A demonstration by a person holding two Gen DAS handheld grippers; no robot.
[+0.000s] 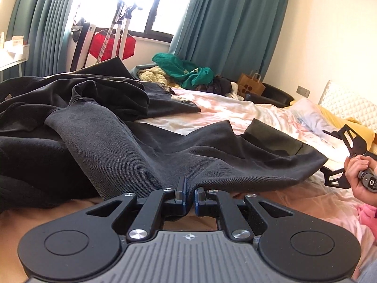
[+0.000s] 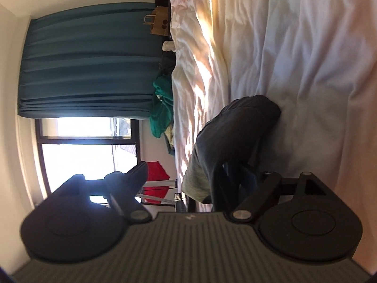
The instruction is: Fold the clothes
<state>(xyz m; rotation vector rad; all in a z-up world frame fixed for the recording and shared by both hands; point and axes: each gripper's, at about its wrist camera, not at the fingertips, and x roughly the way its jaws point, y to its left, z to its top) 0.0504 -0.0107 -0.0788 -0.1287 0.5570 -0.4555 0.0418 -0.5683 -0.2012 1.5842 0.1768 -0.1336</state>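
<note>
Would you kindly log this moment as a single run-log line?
step: fold dark garment | left gripper: pinching hem | right gripper: open, garment draped between fingers | surface: bed

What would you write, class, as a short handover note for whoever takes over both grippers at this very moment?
Left gripper: shut on the near hem of the dark grey sweatshirt.
Right gripper: wide open, turned sideways, the same fabric draped between its fingers, not clamped.
The sweatshirt lies rumpled on the bed sheet, one sleeve across the body.
More clothes, a green garment among them, are heaped at the far edge.
Done: no fold visible. Left: flatten, fold, then the pile.
</note>
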